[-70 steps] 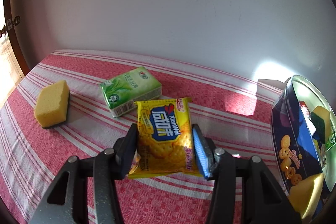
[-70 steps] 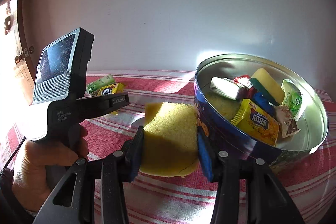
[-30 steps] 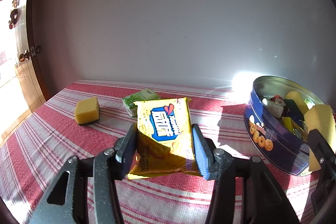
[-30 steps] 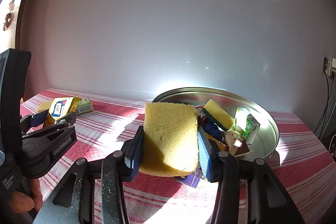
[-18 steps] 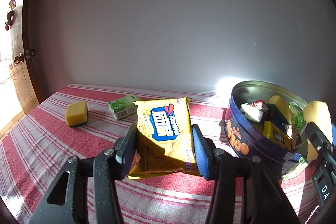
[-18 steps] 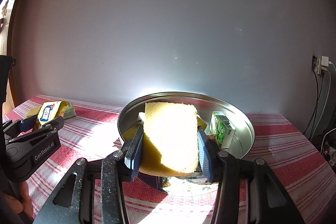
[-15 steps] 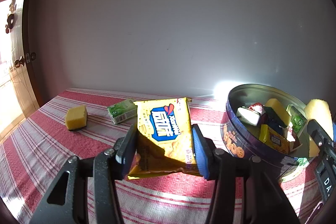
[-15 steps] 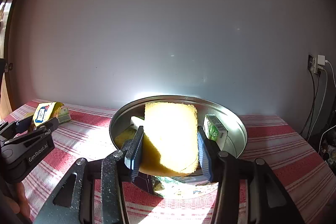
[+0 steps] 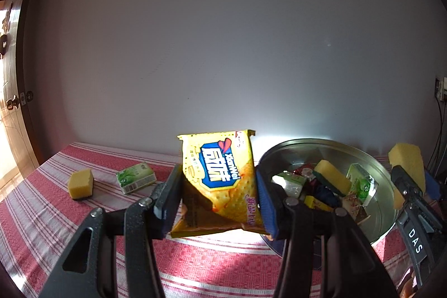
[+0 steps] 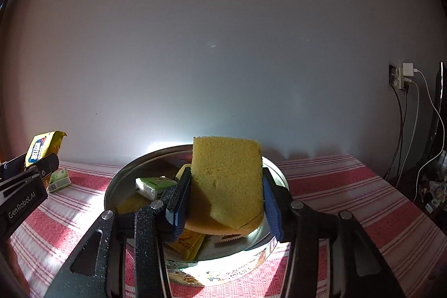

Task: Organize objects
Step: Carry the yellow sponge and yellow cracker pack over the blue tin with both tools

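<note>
My left gripper (image 9: 218,200) is shut on a yellow cracker packet (image 9: 220,180) and holds it in the air just left of the round blue tin (image 9: 388,217). My right gripper (image 10: 225,203) is shut on a yellow sponge (image 10: 227,180) and holds it above the tin (image 10: 111,197); that sponge also shows in the left wrist view (image 9: 408,161). The tin holds several items: packets, a green-backed sponge (image 9: 332,176), green tissue packs (image 9: 360,183). On the red striped tablecloth (image 9: 42,217) lie a yellow sponge (image 9: 81,183) and a green tissue pack (image 9: 136,177).
A white wall runs behind the table. A wooden door (image 9: 11,113) stands at the left. A wall socket with cables (image 10: 402,77) is at the right, past the table edge. The left gripper's body (image 10: 22,194) sits left of the tin.
Both grippers have lifted and moved right toward the tin. The sponge in my right gripper is now over the tin's inside; the cracker packet is now beside the tin's left rim.
</note>
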`<move>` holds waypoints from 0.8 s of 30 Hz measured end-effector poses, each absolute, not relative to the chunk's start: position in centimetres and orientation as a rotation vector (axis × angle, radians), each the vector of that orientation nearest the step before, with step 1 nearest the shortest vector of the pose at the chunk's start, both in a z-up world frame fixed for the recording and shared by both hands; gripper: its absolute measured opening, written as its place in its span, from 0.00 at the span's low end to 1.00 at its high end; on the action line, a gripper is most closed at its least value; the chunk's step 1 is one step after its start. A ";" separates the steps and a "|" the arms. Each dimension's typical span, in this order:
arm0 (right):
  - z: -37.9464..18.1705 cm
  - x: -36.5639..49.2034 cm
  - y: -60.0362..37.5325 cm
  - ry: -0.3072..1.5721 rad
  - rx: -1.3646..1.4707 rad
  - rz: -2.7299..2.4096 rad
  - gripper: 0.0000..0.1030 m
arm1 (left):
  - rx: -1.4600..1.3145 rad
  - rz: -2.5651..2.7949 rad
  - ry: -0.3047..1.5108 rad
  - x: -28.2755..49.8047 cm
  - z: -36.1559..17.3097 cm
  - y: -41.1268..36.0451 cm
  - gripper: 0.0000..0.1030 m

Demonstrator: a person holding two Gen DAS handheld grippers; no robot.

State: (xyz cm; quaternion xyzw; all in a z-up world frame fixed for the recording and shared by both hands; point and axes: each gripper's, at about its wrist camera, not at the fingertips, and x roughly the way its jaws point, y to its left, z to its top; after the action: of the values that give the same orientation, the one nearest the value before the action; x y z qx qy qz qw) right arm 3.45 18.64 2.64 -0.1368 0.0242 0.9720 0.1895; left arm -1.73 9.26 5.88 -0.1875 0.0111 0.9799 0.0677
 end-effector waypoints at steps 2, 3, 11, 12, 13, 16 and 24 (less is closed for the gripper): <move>2.8 3.5 19.0 0.066 -0.364 2.719 0.48 | -0.558 2.933 0.034 -1.7 6.0 10.0 0.48; 2.9 3.5 19.2 0.061 -0.353 2.711 0.48 | -0.556 2.927 0.033 -1.8 6.1 10.4 0.48; 3.0 2.6 21.0 0.050 -0.307 2.640 0.48 | -0.566 2.873 0.046 -2.6 6.0 13.4 0.48; 2.8 2.2 21.4 0.047 -0.309 2.633 0.48 | -0.570 2.867 0.047 -2.7 5.9 13.9 0.48; 2.7 1.9 21.5 0.041 -0.312 2.626 0.48 | -0.574 2.863 0.047 -2.9 5.8 14.3 0.48; 2.6 1.1 22.2 0.030 -0.316 2.609 0.48 | -0.592 2.848 0.048 -3.3 5.6 15.1 0.48; 1.4 -0.8 24.3 0.051 -0.348 2.575 0.48 | -0.655 2.819 0.071 -5.0 5.0 17.4 0.48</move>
State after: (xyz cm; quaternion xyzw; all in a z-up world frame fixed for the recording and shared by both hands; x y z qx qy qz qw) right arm -0.76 24.27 1.43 -0.1292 0.0188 0.9545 0.2682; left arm -4.96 17.42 5.01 -0.2244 0.0243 0.9664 0.1232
